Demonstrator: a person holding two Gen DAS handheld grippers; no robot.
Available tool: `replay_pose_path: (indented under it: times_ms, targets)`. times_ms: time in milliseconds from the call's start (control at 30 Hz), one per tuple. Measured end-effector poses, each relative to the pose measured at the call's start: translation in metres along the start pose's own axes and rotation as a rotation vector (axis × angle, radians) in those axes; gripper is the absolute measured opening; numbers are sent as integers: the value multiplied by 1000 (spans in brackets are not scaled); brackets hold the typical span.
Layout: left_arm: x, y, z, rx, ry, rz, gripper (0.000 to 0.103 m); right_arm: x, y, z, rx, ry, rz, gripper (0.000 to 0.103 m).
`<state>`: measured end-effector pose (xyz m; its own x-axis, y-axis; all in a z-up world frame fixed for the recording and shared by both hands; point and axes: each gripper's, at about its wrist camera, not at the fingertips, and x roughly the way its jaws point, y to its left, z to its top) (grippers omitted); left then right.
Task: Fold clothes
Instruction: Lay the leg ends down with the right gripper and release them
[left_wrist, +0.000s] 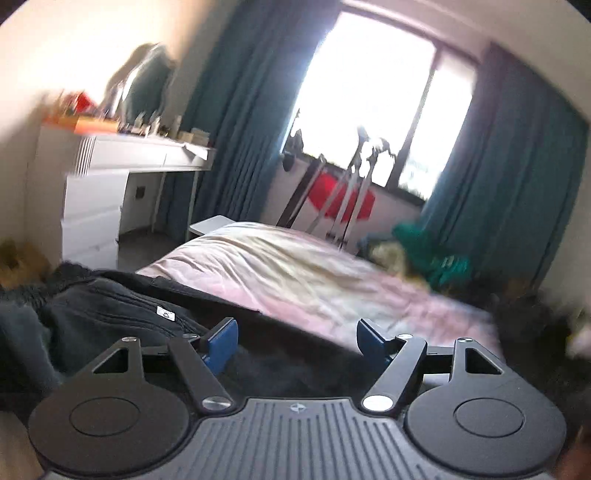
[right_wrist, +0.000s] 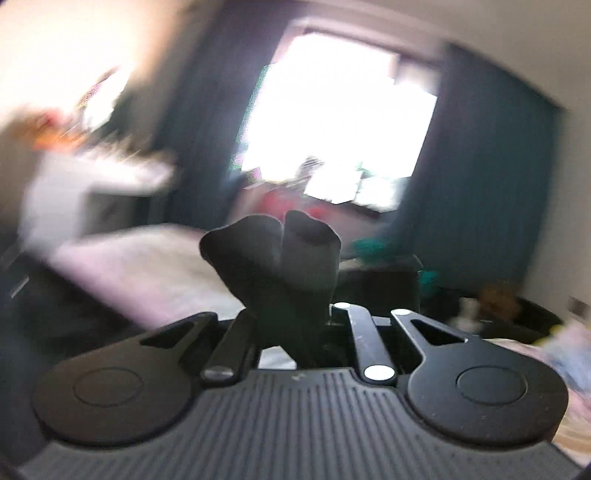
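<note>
While the dark socks (right_wrist: 275, 258) are clamped upright in the right gripper (right_wrist: 291, 321), the left gripper (left_wrist: 297, 341) is held wide and empty, black garment (left_wrist: 110, 314) just ahead-left.

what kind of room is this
Most likely a bedroom: a bed with a pale cover, a white dressing table cluttered on top, and teal curtains beside a bright window.

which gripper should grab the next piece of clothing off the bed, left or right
Left, probably. The left gripper is open and empty, right above the dark garment on the bed. The right gripper is shut on a pair of black socks, so it is occupied.
</note>
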<state>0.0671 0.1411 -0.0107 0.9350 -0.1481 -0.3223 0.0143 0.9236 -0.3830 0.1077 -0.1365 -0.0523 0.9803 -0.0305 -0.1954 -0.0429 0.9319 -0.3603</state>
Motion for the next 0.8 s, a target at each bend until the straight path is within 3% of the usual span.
replay_pose_path:
  times_ms: [67,133,300,367,500,667,700,767,800]
  targets:
    - [-2,11,1,-35,2,0,73,6,41,-21,-66,79,90,13]
    - [-2,19,-1,-59,3,20,73,9,63,-34,-83,139,103,13]
    - [0,30,5,-134,-6,-5,72,-3,69,-15,-68,40,82,13]
    - [-1,27,6,-124,-29,-16,72,-8,72,-6,-39,9,118,13]
    - [-2,17,4,-42,-46,-12,72,0,82,-17,15,99,220,13]
    - [0,5,-5,31,-42,-51,72,-2,89,-31,4,137,252,17]
    - [0,2,-9,51,-51,-47,72,-3,90,-28,3,134,253,22]
    - [5,-5,-13,106,-40,-44,72,-7,87,-26,7,146,276,44]
    - [7,-8,-16,127,-30,-48,72,-6,87,-25,8,162,292,62]
